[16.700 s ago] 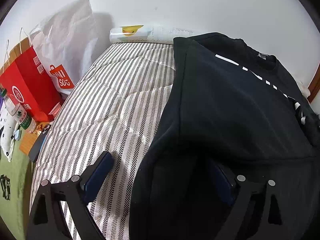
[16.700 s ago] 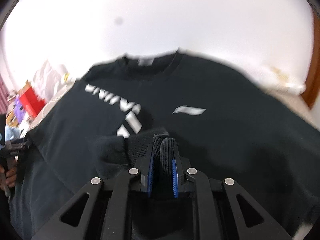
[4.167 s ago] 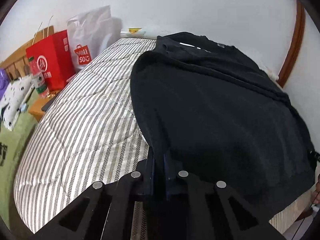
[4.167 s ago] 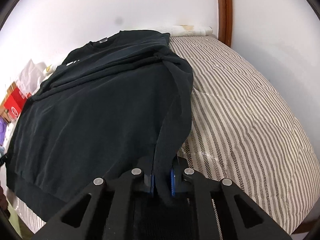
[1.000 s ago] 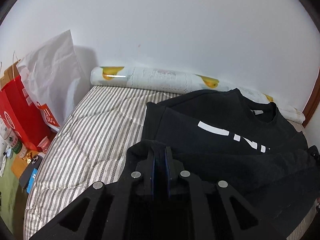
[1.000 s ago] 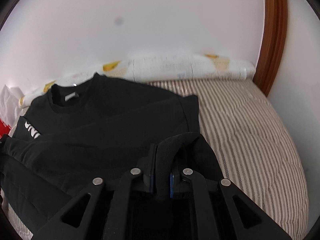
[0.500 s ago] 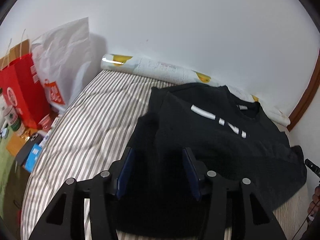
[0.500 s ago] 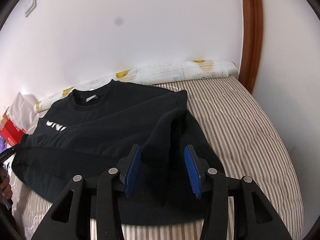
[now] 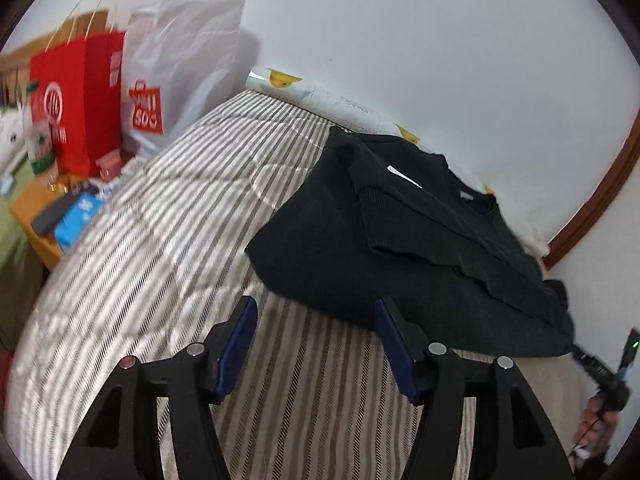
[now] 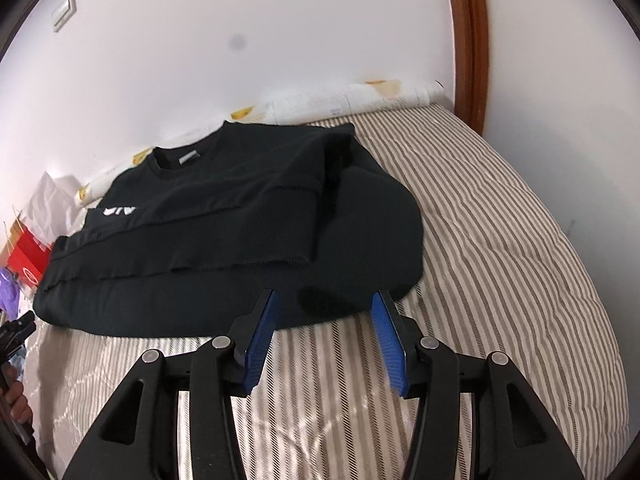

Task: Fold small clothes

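- A black sweatshirt [image 10: 248,240] lies folded on the striped bed [image 10: 500,240], its neckline toward the wall edge and its folded lower half doubled up over the chest, with white lettering partly showing.
- The left gripper [image 9: 316,320] hovers over the bedcover at the garment's near edge; its jaws have just been opening and stand apart with nothing between them, the blue pads [image 9: 236,344] clear of the cloth.
- The right gripper [image 10: 324,312] hangs just short of the sweatshirt's near right corner; its jaws have likewise just been opening, gaping with only striped cover between them.
- A rolled, patterned mat [image 10: 340,100] runs along the wall edge of the bed behind the collar.
- Off the bed's left edge stand a red paper bag [image 9: 80,96] and a white shopping bag [image 9: 180,68].
- A brown wooden frame [image 10: 472,40] rises at the bed's far right corner.
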